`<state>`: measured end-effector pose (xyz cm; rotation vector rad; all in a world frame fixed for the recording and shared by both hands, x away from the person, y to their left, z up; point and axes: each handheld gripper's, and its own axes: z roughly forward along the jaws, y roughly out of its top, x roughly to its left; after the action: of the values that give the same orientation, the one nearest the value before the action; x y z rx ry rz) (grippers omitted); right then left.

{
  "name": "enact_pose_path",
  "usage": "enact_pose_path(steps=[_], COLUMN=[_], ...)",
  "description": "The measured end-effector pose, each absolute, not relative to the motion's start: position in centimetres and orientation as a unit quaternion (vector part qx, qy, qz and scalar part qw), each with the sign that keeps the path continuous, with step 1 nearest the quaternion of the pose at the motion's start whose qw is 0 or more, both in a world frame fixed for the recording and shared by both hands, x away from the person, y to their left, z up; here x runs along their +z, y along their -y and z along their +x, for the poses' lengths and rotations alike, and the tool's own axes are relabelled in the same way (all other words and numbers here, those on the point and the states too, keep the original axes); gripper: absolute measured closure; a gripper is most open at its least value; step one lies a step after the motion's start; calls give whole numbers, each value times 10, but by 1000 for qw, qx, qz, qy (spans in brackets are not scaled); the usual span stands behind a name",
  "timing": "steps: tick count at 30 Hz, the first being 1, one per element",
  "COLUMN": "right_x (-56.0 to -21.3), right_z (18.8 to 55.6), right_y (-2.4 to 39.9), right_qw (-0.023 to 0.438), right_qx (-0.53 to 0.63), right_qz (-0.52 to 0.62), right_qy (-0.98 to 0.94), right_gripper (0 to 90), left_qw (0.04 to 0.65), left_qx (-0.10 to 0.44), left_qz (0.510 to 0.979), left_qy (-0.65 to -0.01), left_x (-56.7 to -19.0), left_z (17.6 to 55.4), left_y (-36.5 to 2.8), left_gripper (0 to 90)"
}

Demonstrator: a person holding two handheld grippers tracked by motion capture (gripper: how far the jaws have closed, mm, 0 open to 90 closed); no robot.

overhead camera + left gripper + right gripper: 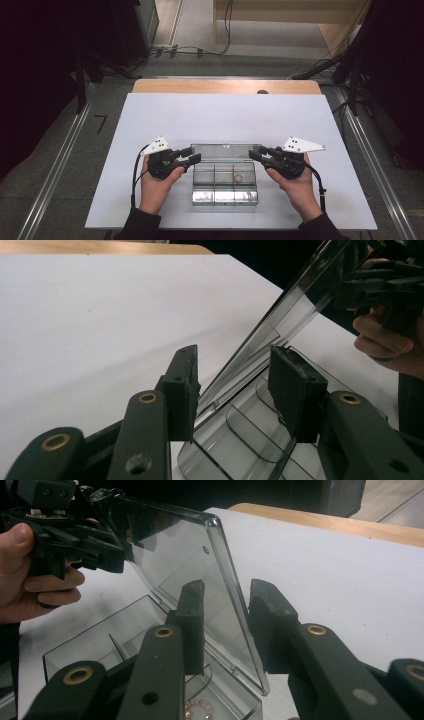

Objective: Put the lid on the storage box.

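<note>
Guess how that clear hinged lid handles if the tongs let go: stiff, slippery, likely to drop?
The clear lid looks like thin rigid plastic: probably stiff and light. Its glossy faces suggest the pads could slip on it. It stands tilted over the compartment box, with both tongs straddling its side edges, so released it may swing on its hinge.

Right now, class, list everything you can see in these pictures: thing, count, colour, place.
Compartment box: one, clear plastic, near middle of the board, between the grippers.
Lid: one, clear, hinged, raised at the box's far side; each gripper's fingers straddle a side edge.
Small ring of beads: one, pale pinkish, in a right-hand compartment.
Board: one, white, on the wooden table.
Left gripper: one, black, at the lid's left end.
Right gripper: one, black, at its right end.
</note>
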<state>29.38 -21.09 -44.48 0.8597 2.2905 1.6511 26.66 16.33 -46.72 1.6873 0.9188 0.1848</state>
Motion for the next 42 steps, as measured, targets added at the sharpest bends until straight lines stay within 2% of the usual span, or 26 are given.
enact_pose_path(steps=[4, 10, 16, 20, 36, 42], right_x=[-445, -447, -448, -449, -451, -451], right_z=[291, 288, 283, 281, 274, 272], right_y=[211, 212, 213, 214, 216, 218], right_qw=[96, 95, 97, 97, 102, 105], right_qx=[557, 559, 559, 560, 552, 550], right_qz=[290, 290, 289, 289, 292, 286], right_qy=[-772, -771, -771, -770, -774, -777], right_gripper=[657, 648, 637, 633, 614, 571], left_qw=[569, 563, 562, 564, 566, 566], left_qx=[78, 86, 85, 80, 72, 68], left_qz=[717, 722, 728, 732, 731, 732], left_qy=[-395, -392, -383, -373, -375, -374], left_x=[-470, -475, -477, -476, -477, -477], left_z=[262, 252, 244, 243, 245, 245], left_y=[-170, -177, -176, -171, -166, -165], left_gripper=[553, 672, 828, 889, 894, 895])
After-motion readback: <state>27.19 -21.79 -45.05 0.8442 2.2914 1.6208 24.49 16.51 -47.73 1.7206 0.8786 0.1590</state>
